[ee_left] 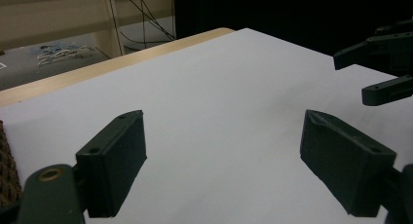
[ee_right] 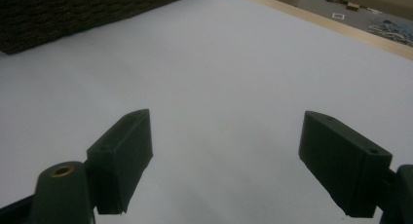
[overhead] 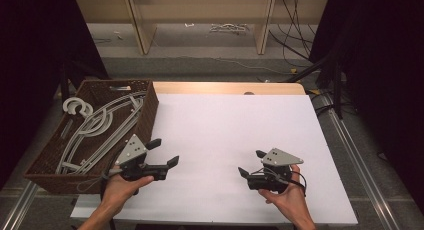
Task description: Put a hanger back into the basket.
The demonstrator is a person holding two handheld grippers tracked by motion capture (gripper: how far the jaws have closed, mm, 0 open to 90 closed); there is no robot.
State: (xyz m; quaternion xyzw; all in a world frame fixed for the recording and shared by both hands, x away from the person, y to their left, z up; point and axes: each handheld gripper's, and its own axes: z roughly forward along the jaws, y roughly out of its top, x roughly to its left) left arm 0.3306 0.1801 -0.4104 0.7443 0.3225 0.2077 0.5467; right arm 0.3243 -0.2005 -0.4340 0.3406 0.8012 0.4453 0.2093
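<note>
High view first: both tongs hover over the white tabletop [overhead: 225,140], nothing between their jaws. The nearest things are the hangers [overhead: 100,127], pale grey, thin and curved, piled in a dark woven basket [overhead: 150,107] at the tabletop's left edge. Their long axes run along the basket, from its near left corner up toward its far right; a couple of round hooks [overhead: 75,106] poke over the far left rim.

Left tongs [overhead: 166,152] sit just beside the basket's near right side, jaws spread wide, pointing right across the tabletop. Right tongs [overhead: 251,163] are well apart from the basket, jaws also spread, pointing left.

Left gripper view adds something: the right tongs [ee_left: 377,70] show at the far right edge, jaws apart, plus a sliver of basket weave [ee_left: 7,165] at the left border. Right gripper view looks across bare white toward the basket's woven wall [ee_right: 73,12], top left; the hangers are hidden behind it.
</note>
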